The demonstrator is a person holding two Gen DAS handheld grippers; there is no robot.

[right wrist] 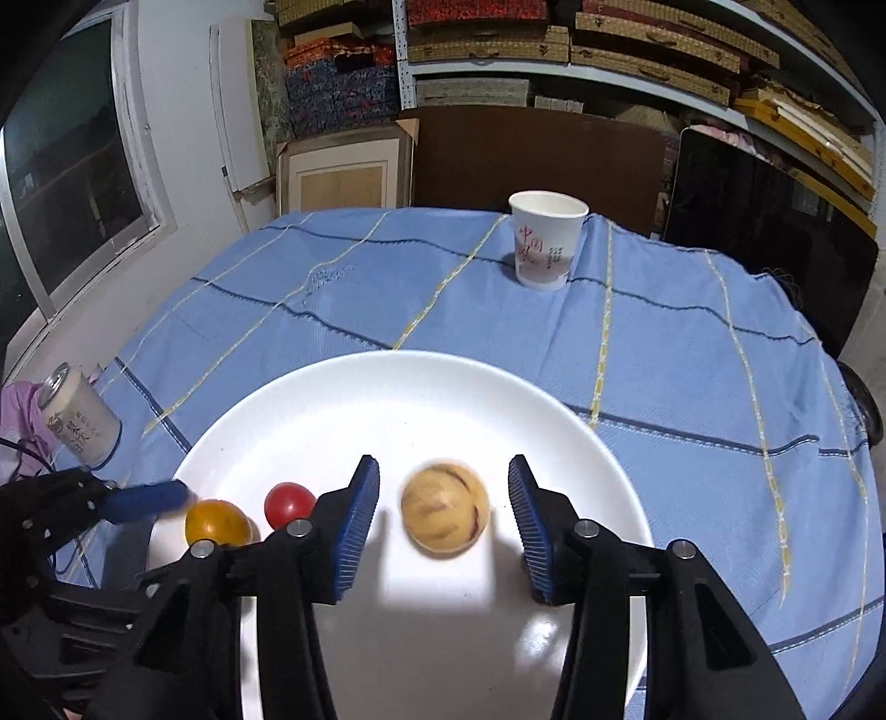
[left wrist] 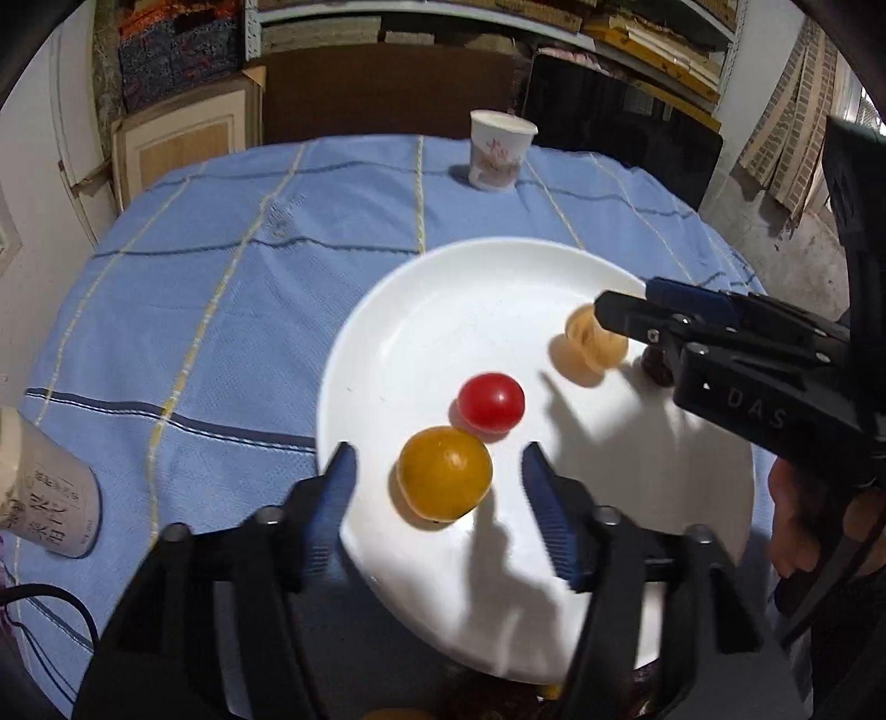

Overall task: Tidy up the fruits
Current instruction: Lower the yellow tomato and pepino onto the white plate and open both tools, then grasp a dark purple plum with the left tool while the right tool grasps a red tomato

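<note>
A white plate (right wrist: 343, 387) sits on a round table draped in a blue checked tablecloth (right wrist: 692, 387), holding three small fruits as two handheld grippers hover over it. The left gripper (left wrist: 437, 471) points down at the near part of the plate, its blue-padded jaws standing apart on either side of an orange-yellow cherry tomato (left wrist: 444, 481), neither pad touching it. Just beyond that fruit, close against it, lies a red cherry tomato (left wrist: 491, 402). The right gripper (right wrist: 443, 518) frames the third fruit, a pale tan round fruit with reddish streaks (right wrist: 444, 510), which is blurred in both views; its jaws are also parted, with a clear gap on each side, so nothing is gripped. Seen from the left wrist camera, the right gripper reaches in from the right edge, part of a person's hand (left wrist: 797, 526) visible behind its black frame, and the tan fruit lies toward the plate's right side, apart from the two tomatoes. At the table's far edge stands an upright paper cup (right wrist: 545, 243) printed with red characters. A pale drinks can (right wrist: 77, 415) with dark lettering stands on the cloth near the left edge. Behind the table, shelves hold stacked woven boxes (right wrist: 653, 50), with a framed panel (right wrist: 340, 177) leaning below.
</note>
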